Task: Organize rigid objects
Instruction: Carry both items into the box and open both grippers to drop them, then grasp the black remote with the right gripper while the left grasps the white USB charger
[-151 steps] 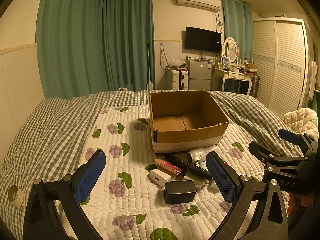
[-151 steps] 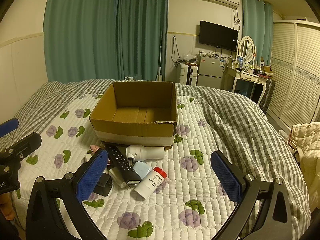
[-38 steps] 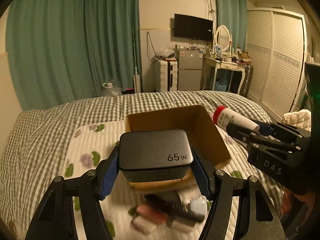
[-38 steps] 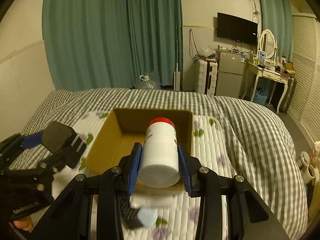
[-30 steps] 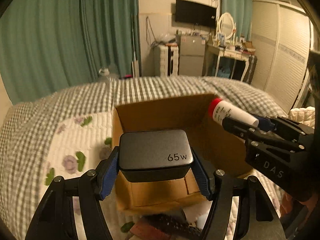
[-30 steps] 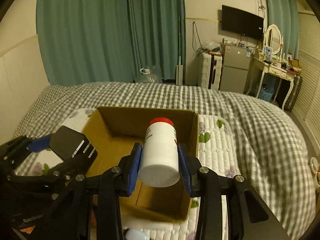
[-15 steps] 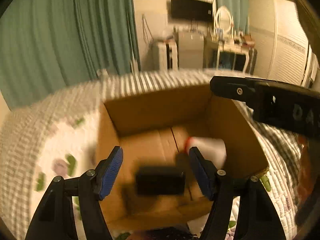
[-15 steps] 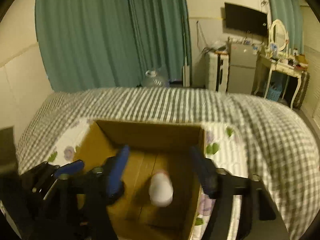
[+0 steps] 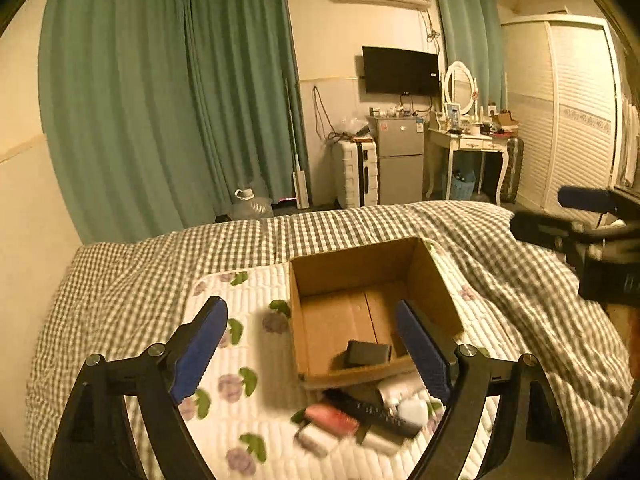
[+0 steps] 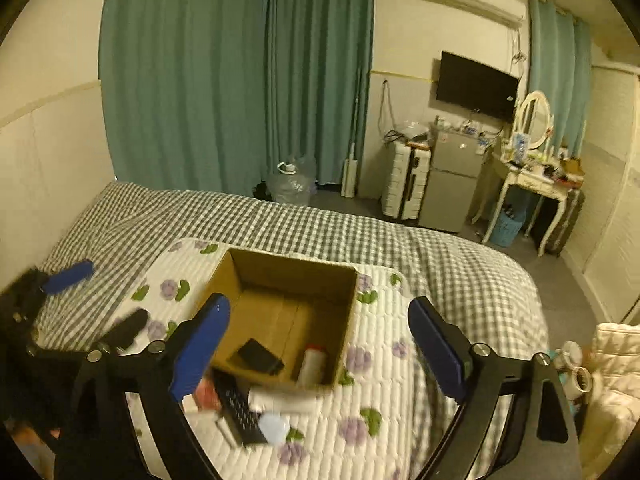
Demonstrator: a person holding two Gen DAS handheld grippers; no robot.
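Hovering over the bed (image 9: 140, 272), both hand-held grippers, left (image 9: 316, 354) and right (image 10: 320, 350), have their jaws spread wide and empty. Inside the cardboard box (image 10: 344, 304) lies the black charger (image 10: 256, 356); only the right wrist view shows the red-capped white bottle (image 10: 314, 364) beside it. A remote (image 10: 240, 408) lies nearer, outside.

An open brown cardboard box (image 10: 280, 308) sat upright on the bed's quilted flowered mat. Inside it, a black charger block (image 10: 256, 356) lay flat near the front wall, and beside it a white bottle with a red cap (image 10: 314, 364) lay on its side. Just outside the front wall clustered a black remote (image 10: 240, 408), a white cylinder (image 10: 280, 400), a pink item (image 9: 332, 420) and small white pieces, blurred.
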